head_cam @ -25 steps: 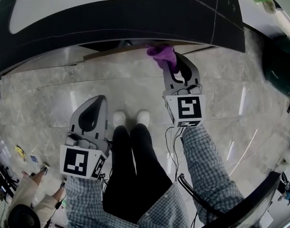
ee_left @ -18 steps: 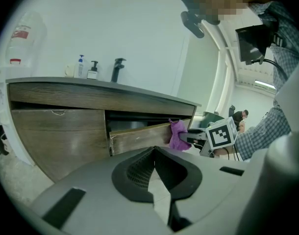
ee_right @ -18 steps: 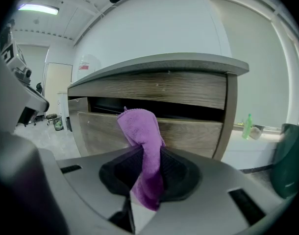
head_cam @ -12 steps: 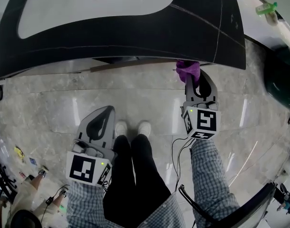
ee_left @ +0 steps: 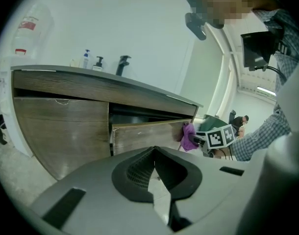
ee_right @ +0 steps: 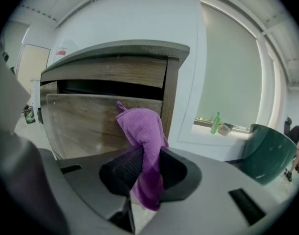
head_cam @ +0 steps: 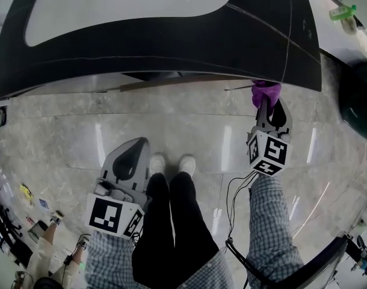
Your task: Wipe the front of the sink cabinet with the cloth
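Right gripper (ee_right: pixel 145 166) clamps fuzzy cloth (ee_right: pixel 142 126) near woodgrain cabinet (ee_right: pixel 86 126).

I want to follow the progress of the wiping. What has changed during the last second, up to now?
The right gripper, shut on the purple microfibre cloth, slid to the person's right along the brown wooden cabinet front and is now near its right end. Unchanged: the cloth stays clamped, and the left gripper stays low, shut and empty.

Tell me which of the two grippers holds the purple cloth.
The right gripper: its jaws are shut on the purple cloth. The left gripper is shut on nothing.
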Demonstrator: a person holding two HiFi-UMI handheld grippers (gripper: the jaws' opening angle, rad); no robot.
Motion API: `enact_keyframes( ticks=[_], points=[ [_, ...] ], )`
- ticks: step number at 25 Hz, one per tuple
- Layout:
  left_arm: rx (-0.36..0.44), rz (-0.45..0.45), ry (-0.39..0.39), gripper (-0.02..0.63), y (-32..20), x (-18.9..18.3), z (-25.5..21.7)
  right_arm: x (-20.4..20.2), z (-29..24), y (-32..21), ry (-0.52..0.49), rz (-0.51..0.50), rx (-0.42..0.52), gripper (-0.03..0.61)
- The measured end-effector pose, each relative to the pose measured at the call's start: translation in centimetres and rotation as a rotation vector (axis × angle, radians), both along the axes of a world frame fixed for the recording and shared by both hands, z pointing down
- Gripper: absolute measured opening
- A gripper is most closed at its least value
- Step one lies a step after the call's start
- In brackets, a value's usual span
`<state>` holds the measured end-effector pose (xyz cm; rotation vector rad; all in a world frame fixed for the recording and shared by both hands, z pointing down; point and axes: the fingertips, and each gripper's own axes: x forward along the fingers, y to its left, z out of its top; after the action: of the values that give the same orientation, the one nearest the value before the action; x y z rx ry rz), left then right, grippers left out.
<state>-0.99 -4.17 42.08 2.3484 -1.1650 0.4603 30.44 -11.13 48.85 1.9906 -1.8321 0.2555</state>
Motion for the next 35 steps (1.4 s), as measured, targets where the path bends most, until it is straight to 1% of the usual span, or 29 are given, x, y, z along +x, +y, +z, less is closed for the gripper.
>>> enact_keyframes(
  ticks=[2, 6, 9, 12, 14, 18, 27, 35],
  points=[
    [-0.003, -0.005, -0.003, 0.011, 0.0, -0.4, 0.1, -0.6, 1.2, 0.1, 0.001, 0.002, -0.019, 0.091],
    [0.002, -0.014, 0.003, 0.011, 0.2, -1.4, -0.2, -2.8, 2.9, 0.2, -0.064, 0.003, -0.030, 0.091],
    [0.004, -0.017, -0.004, 0.011, 0.5, -2.3, -0.1, -4.8, 4.0, 0.1, -0.090, -0.025, -0.038, 0.091],
    [0.003, -0.033, -0.005, 0.011, 0.9, -3.4, 0.2, -7.3, 4.7, -0.3, -0.090, -0.071, -0.044, 0.091],
    [0.001, -0.043, -0.002, 0.011, 1.1, -4.3, 0.4, -8.9, 5.0, -0.6, -0.089, -0.094, -0.043, 0.091],
    [-0.006, -0.064, 0.002, 0.011, 1.6, -6.1, 0.8, -11.9, 5.4, -1.2, -0.119, -0.122, -0.037, 0.091],
    [-0.023, -0.095, 0.019, 0.011, 2.3, -8.5, 1.9, -16.3, 6.2, -1.2, -0.154, -0.164, -0.051, 0.091],
    [-0.020, -0.098, 0.029, 0.011, 1.4, -10.1, 2.0, -21.4, 6.6, -1.4, -0.168, -0.240, -0.072, 0.091]
  ],
)
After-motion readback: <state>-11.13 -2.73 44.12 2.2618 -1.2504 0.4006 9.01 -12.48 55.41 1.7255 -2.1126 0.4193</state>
